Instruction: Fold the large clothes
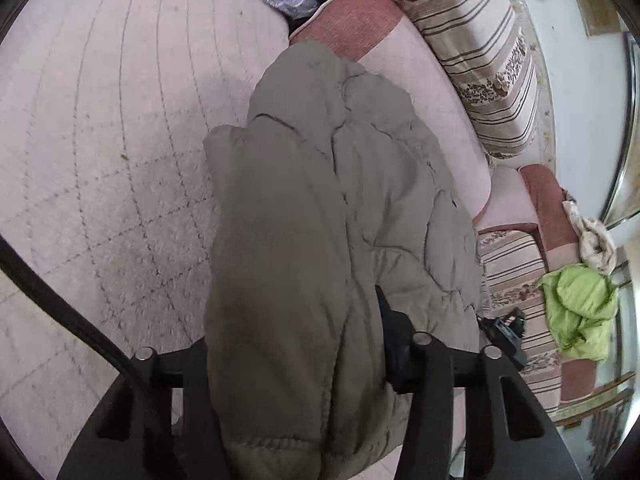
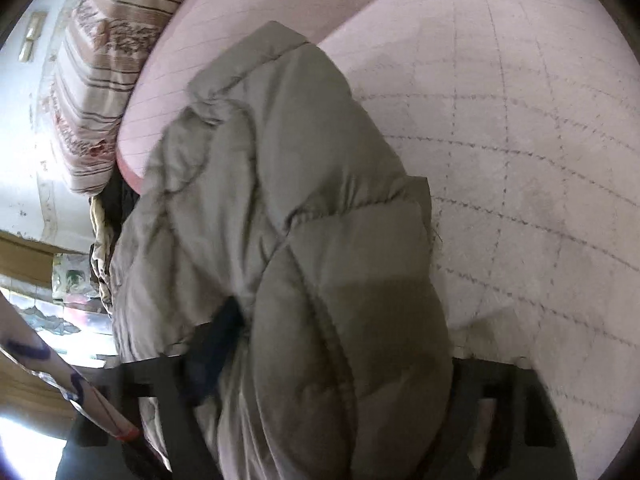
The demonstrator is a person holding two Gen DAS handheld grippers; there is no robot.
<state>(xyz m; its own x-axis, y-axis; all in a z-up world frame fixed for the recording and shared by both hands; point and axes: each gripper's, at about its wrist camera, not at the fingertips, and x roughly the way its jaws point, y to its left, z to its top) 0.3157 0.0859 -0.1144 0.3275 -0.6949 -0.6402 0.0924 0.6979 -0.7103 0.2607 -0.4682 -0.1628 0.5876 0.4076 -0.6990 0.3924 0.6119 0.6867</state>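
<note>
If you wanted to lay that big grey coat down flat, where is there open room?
The pale checked rug left of the grey coat is bare up to the sofa edge. The pink sofa seat between coat and striped cushions is a narrow strip. The far end is crowded by the green garment.

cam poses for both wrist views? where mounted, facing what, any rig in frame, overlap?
Left wrist: sits behind the left tongs, facing down along them at the olive quilted jacket over the pink carpet and sofa; the black finger mounts show.
Right wrist: sits behind the right tongs, facing down at the same jacket; dark finger mounts show, blurred.
Shared: jacket, carpet, striped cushion.
</note>
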